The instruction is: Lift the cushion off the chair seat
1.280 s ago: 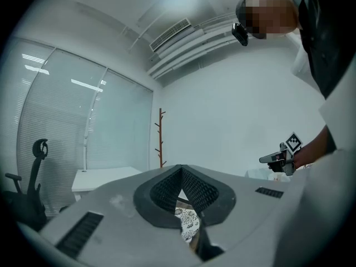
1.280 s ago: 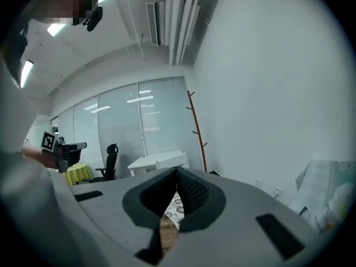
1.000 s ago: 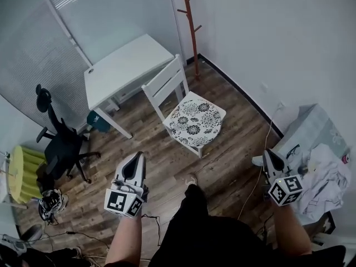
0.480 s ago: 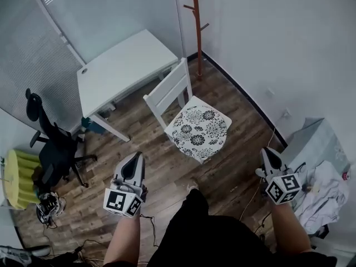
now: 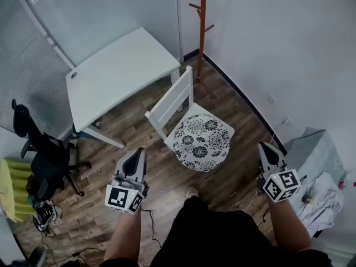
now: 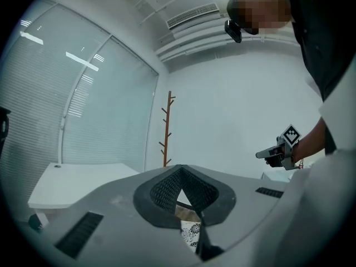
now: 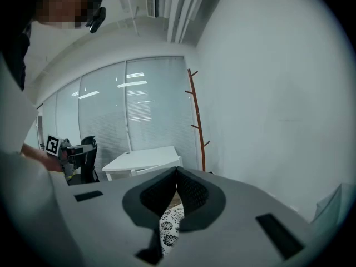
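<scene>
Cushion (image 5: 201, 142) on chair (image 5: 169, 102) seat looks soft, light; I'd pinch its edge at the seat's front; left gripper (image 5: 137, 153), right gripper (image 5: 262, 148) jaws pressed together

No legible lettering, brand name, number or sign anywhere. Only black-and-white square marker patterns on the cubes of the left gripper (image 5: 137, 152) and the right gripper (image 5: 261, 147), carrying no letters or digits.
</scene>
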